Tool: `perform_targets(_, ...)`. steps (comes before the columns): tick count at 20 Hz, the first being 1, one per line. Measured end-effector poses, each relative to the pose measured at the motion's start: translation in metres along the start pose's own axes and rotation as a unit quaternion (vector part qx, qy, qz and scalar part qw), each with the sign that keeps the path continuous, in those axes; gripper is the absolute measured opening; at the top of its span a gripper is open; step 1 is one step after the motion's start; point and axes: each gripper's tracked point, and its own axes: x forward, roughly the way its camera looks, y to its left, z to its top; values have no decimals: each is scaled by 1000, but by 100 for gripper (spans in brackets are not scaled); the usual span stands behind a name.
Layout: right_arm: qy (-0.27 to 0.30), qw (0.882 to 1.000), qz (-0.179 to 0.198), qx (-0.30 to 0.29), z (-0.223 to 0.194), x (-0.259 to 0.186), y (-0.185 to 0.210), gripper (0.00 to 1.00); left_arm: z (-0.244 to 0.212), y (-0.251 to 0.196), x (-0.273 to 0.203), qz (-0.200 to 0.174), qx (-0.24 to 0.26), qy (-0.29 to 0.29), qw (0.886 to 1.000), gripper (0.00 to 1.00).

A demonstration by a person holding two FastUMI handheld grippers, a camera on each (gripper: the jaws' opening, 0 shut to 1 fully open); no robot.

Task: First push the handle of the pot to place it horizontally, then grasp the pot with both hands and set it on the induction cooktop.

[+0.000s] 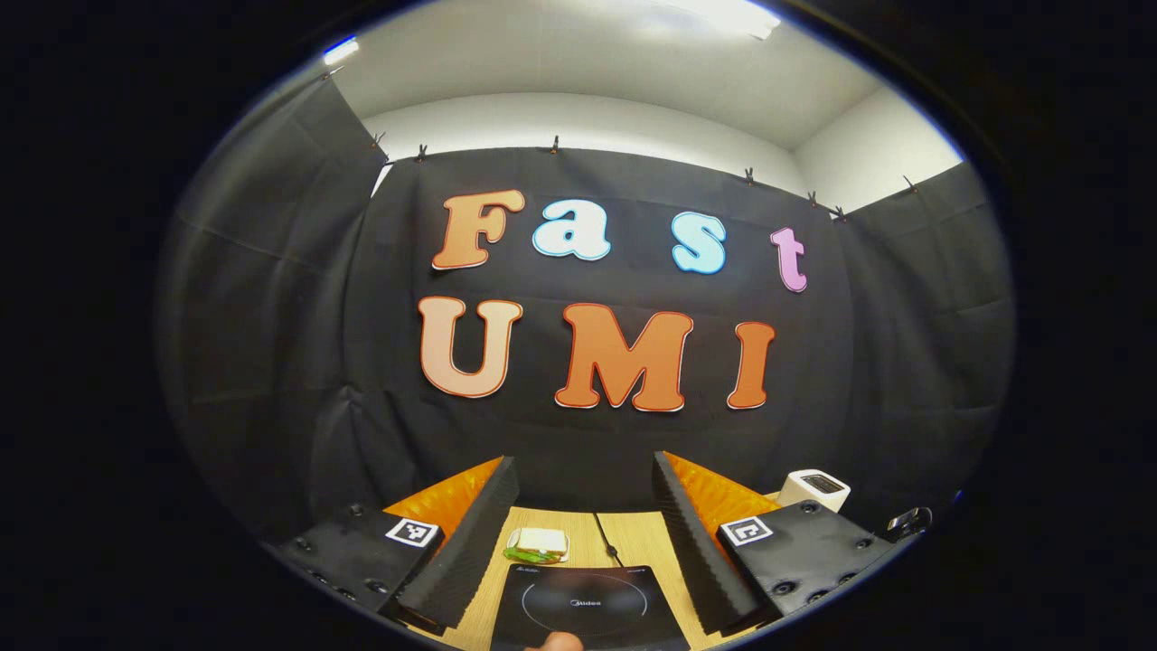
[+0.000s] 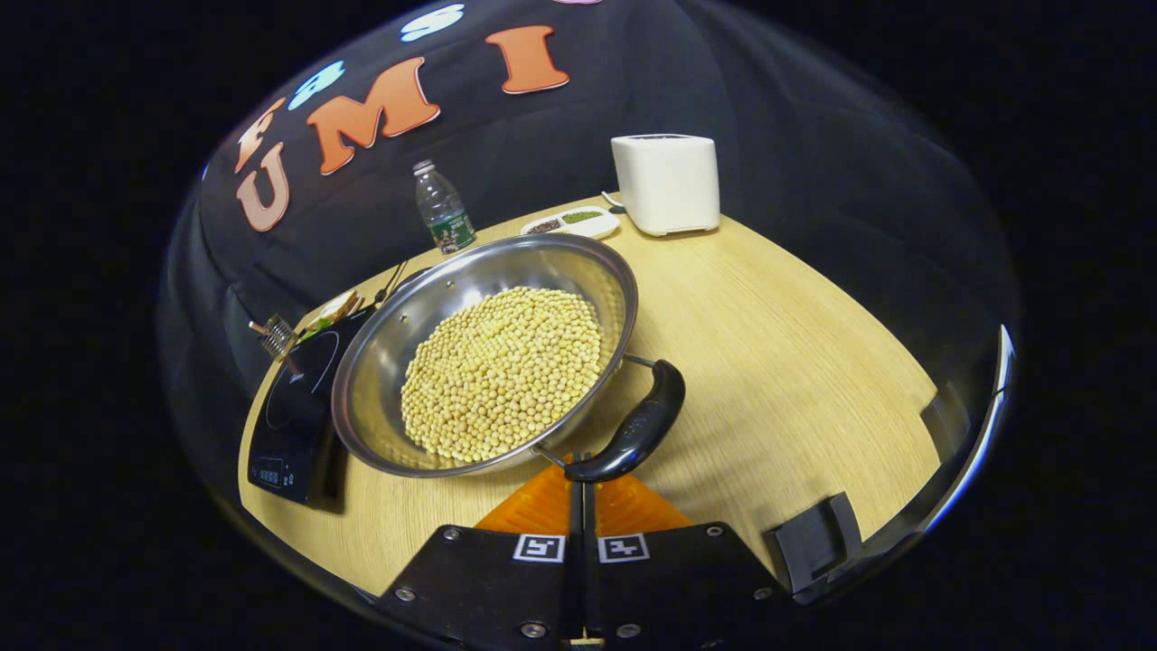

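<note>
Pot [image 2: 434, 334] steel, full of yellow beans, black handle [image 2: 633, 425] touching closed right gripper [image 2: 578, 484]; left gripper [image 1: 586, 506] fingers apart

A shiny round steel pot [image 2: 488, 362] with a glossy black plastic handle [image 2: 637, 425] sits mid-frame on the matt, pale wood-grain surface [image 2: 795, 362].
</note>
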Motion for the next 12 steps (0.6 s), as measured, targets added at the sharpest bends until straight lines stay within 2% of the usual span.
perform_targets(12,-6,998,-26,52,39,37,-26,0,-13,-21,24,-13,10,9,1000,98)
